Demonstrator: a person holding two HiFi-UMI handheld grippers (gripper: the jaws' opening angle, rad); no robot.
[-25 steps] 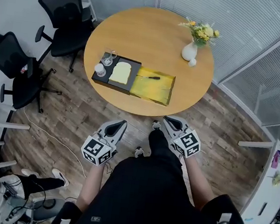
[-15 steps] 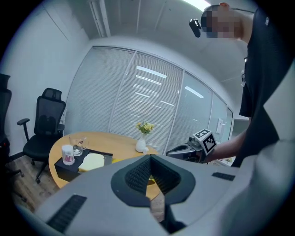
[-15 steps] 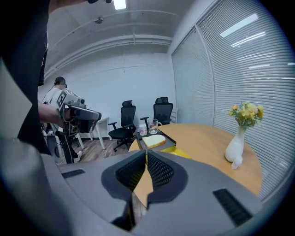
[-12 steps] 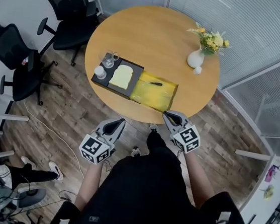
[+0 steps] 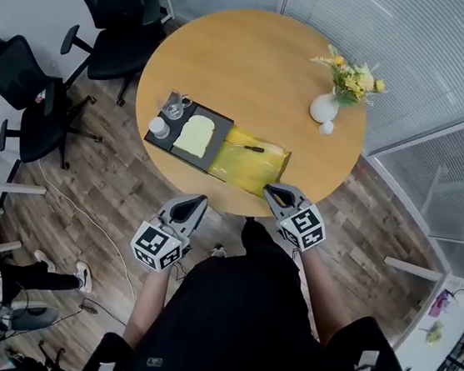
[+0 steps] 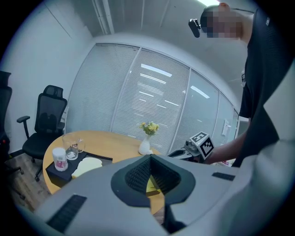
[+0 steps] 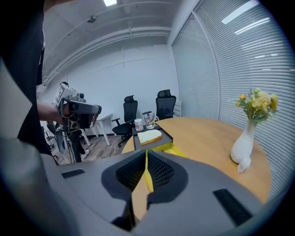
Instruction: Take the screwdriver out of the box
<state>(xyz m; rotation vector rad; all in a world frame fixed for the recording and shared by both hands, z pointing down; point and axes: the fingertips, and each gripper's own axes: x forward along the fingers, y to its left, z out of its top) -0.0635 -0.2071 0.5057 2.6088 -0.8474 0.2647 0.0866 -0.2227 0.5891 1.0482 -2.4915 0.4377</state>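
A small black-handled screwdriver (image 5: 252, 148) is seen lying inside the open yellow rectangular box (image 5: 251, 170), along its far side, on the round wooden tabletop (image 5: 256, 57); its slim shaft is hard to make out from the head view. The box is set against a black rectangular tray (image 5: 164, 142), on which a pale slice of bread (image 5: 195, 135), a clear glass (image 5: 176, 108) and a small white pot (image 5: 160, 127) are carried. A white vase of yellow flowers (image 5: 324, 108) is placed well apart, near the far right edge. The right gripper (image 5: 271, 192) is held at the tabletop's near edge, just beside the box's near corner, though contact cannot be judged; its jaws are pressed together with nothing between them. The left gripper (image 5: 194, 204) is held off the tabletop, over the wood-plank floor (image 5: 113, 199), its jaws likewise closed and empty. In both gripper views the box is largely hidden behind the jaws, with only a sliver of yellow shown, and the screwdriver cannot be picked out. Two black office chairs (image 5: 111, 6) are cut off at the upper left.
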